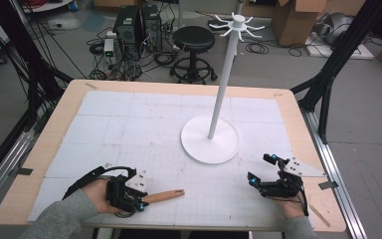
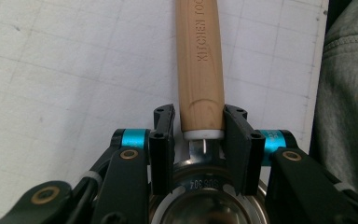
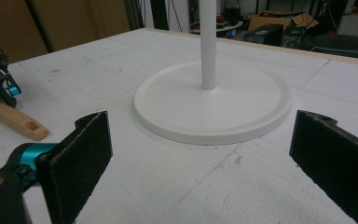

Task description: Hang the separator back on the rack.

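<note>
A kitchen tool with a rounded pale wooden handle (image 2: pixel 200 65), white collar and steel neck lies at the bench's (image 1: pixel 45 144) seven o'clock, the left gripper's (image 2: pixel 199 123) fingers flanking its base, contact unclear; the right gripper's (image 3: pixel 200 154) fingers gape, empty.

utensil (image 1: pixel 163 195) lies on table (image 1: pixel 54 134), left of and before stand (image 1: pixel 210 144).

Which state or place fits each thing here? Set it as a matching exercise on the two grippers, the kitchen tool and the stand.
Things:
1. left gripper
2. right gripper
3. wooden-handled kitchen tool
4. white hook stand

States:
A. upright at the table's middle
B. jaws wide apart, nothing between them
C. lying flat, handle pointing away from the hand
D. jaws around the handle's base

Pairs: 1-D, 2-B, 3-C, 4-A
</note>
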